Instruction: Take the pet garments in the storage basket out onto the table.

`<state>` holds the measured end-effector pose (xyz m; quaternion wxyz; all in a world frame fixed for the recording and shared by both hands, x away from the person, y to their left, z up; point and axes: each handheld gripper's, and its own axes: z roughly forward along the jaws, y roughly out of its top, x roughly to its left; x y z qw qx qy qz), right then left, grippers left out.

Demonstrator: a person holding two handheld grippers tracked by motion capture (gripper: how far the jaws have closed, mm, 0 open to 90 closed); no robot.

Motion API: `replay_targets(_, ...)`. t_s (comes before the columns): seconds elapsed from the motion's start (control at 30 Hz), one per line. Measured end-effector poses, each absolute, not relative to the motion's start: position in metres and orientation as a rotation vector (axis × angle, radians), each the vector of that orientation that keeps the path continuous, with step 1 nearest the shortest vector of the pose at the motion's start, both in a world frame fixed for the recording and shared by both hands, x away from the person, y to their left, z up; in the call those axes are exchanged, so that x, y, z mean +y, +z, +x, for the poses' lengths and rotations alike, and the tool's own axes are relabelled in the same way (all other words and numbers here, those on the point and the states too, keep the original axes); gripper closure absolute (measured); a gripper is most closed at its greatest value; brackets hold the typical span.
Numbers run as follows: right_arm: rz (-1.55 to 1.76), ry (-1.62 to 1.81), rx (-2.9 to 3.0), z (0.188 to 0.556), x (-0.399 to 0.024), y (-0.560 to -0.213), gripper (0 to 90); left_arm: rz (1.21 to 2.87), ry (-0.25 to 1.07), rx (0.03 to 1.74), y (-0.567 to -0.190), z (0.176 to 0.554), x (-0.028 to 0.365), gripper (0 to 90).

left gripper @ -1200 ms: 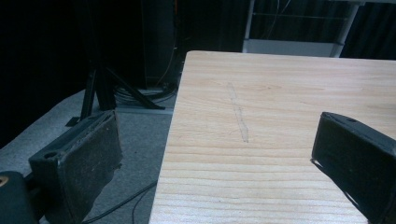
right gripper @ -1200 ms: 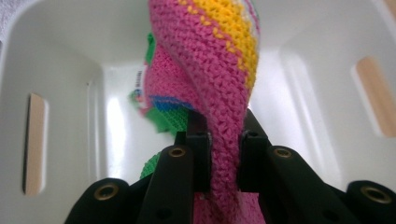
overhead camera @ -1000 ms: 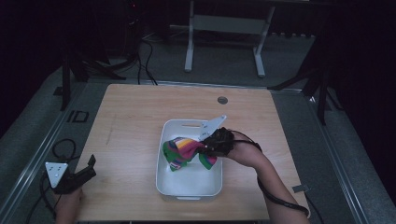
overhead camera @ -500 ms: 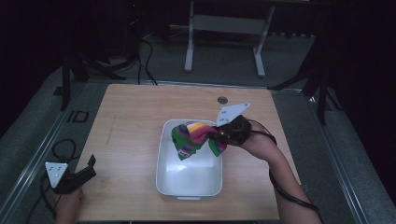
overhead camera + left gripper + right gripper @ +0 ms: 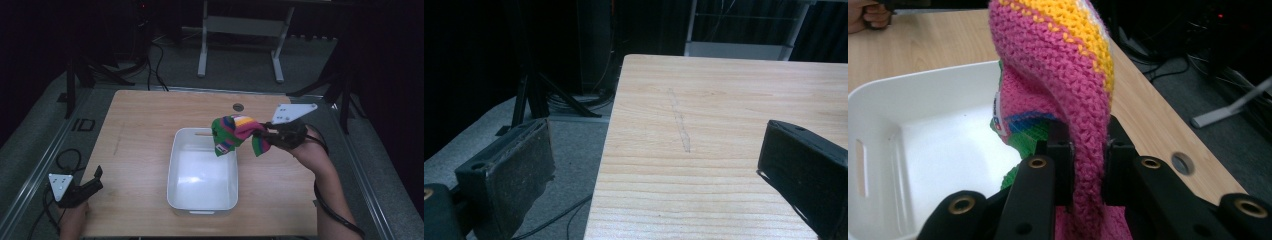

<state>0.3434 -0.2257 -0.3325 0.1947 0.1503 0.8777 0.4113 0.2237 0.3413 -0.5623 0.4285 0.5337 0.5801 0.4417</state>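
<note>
A striped knitted cloth (image 5: pixel 235 133) in pink, yellow, green and blue hangs in the air over the far right corner of a white plastic bin (image 5: pixel 176 165). My right gripper (image 5: pixel 267 134) is shut on the cloth, and in the right gripper view the pink knit (image 5: pixel 1063 90) is pinched between the two black jaws, with the bin (image 5: pixel 878 95) below and to the left. My left gripper (image 5: pixel 95 179) rests at the table's near left corner, open, with bare wood (image 5: pixel 704 130) between its jaws.
The wooden table (image 5: pixel 140 120) has a round grommet hole (image 5: pixel 238 107) near its far edge. Cables (image 5: pixel 65 155) lie on the grey floor at the left. A metal stand (image 5: pixel 240 30) is beyond the table. Dark tripod legs (image 5: pixel 80 70) stand at both sides.
My right gripper has lifted the cloth up out of the bin and carried it right and away from me. The left gripper has stayed put.
</note>
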Motion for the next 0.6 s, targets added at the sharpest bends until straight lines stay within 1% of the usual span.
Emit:
replay_targets(0.2,0.501,1.144,2.421,0.341,-0.256,-0.335,79.0,1.334,1.105,1.447,-0.562,0.224,0.341,2.2)
replay_targets(0.43,0.602,1.139,2.386,0.334,-0.292,-0.347,79.0,1.338,1.108,1.445,-0.562,0.224,0.341,2.2)
replay_targets(0.6,0.649,1.118,2.370,0.330,-0.307,-0.357,78.9,1.338,1.108,1.446,-0.562,0.224,0.341,2.2)
